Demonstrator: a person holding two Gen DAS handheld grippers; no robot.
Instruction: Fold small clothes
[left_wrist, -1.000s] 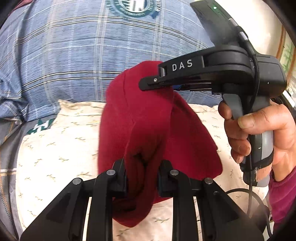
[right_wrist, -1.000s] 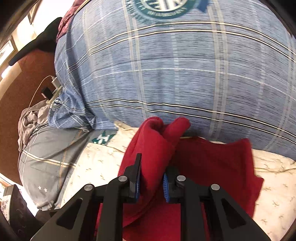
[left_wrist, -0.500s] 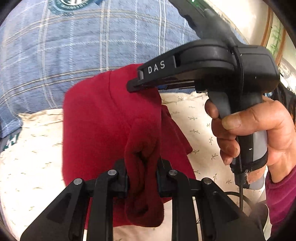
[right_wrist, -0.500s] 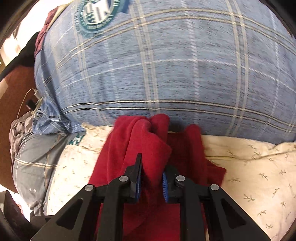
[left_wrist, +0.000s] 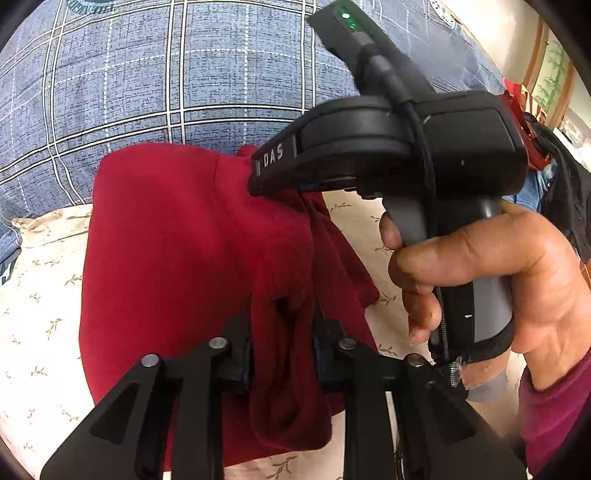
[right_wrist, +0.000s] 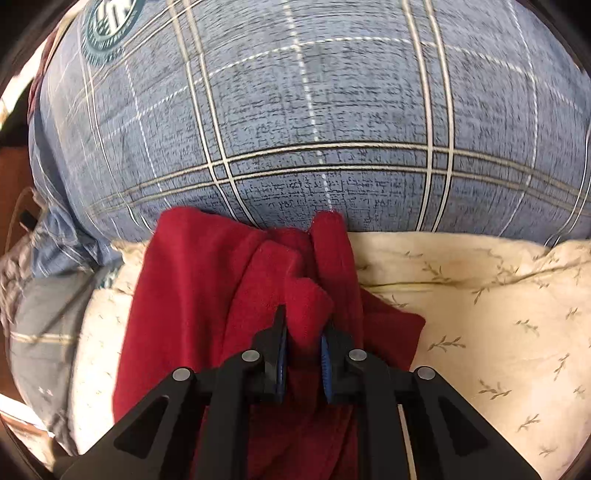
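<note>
My left gripper (left_wrist: 282, 354) had just been easing open, but the red garment (left_wrist: 192, 258) was bunched between its jaws over the cream pillow (left_wrist: 40, 295). My right gripper (right_wrist: 303, 354) pinched another fold.

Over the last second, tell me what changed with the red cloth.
Both tools carried the red cloth forward and down onto the cream sheet, its far edge now at the blue plaid pillow. The left tool has just been opening, cloth still between. The right tool stayed clamped.
</note>
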